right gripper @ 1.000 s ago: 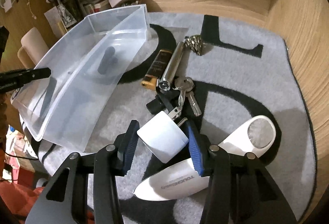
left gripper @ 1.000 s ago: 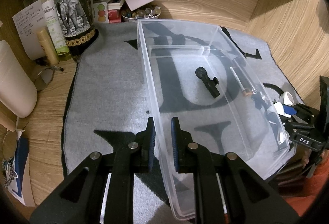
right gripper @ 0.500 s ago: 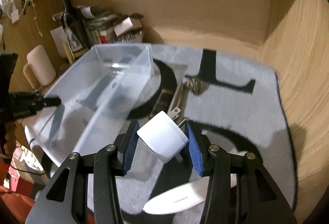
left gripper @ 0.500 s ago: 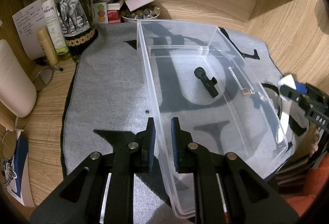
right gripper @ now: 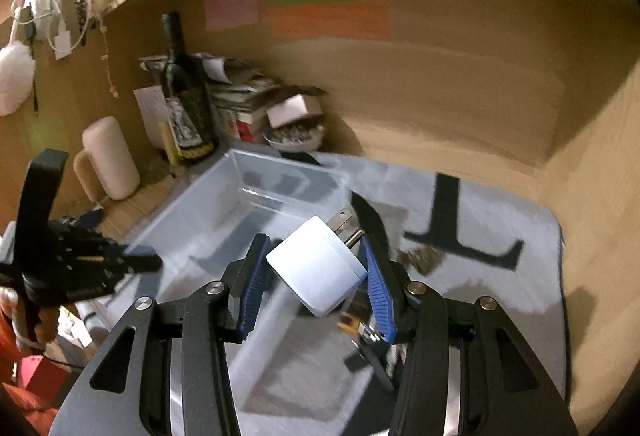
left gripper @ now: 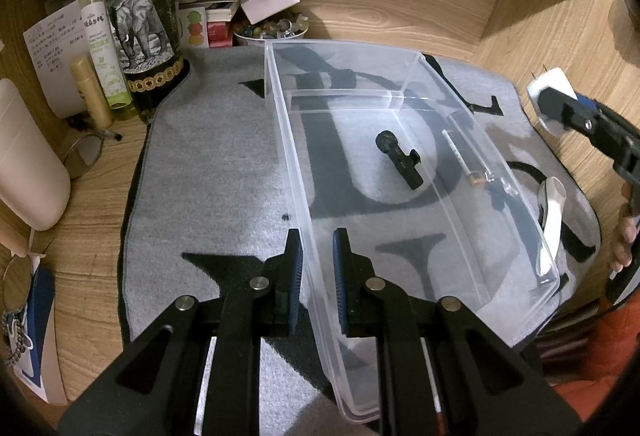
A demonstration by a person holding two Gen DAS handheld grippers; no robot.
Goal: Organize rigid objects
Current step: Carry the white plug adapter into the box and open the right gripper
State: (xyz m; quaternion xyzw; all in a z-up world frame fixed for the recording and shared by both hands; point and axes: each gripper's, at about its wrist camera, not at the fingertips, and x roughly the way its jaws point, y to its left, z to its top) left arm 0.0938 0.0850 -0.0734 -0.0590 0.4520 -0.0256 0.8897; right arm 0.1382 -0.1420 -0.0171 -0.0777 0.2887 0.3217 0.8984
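A clear plastic bin (left gripper: 344, 46) lies on the grey mat (left gripper: 216, 172); inside it rests a small black tool (left gripper: 398, 158). My left gripper (left gripper: 317, 260) straddles the bin's near left wall and is shut on it. My right gripper (right gripper: 314, 242) is shut on a white plug charger (right gripper: 316, 272), prongs pointing up and away, held in the air beside the bin's (right gripper: 240, 204) right side. In the left wrist view the right gripper (left gripper: 560, 108) and the charger (left gripper: 550, 84) show at the far right, above the mat.
On the mat right of the bin lie a white handheld device (left gripper: 552, 204), a lighter (right gripper: 352, 316) and a spiky metal piece (right gripper: 420, 258). A wine bottle (left gripper: 140, 16), a spray bottle (left gripper: 100, 48), a bead bowl (left gripper: 272, 30) and a cream mug (left gripper: 28, 164) crowd the back left.
My right gripper has lifted the charger up off the pile of items on the mat and tilted upward. The left gripper and the bin have stayed put.
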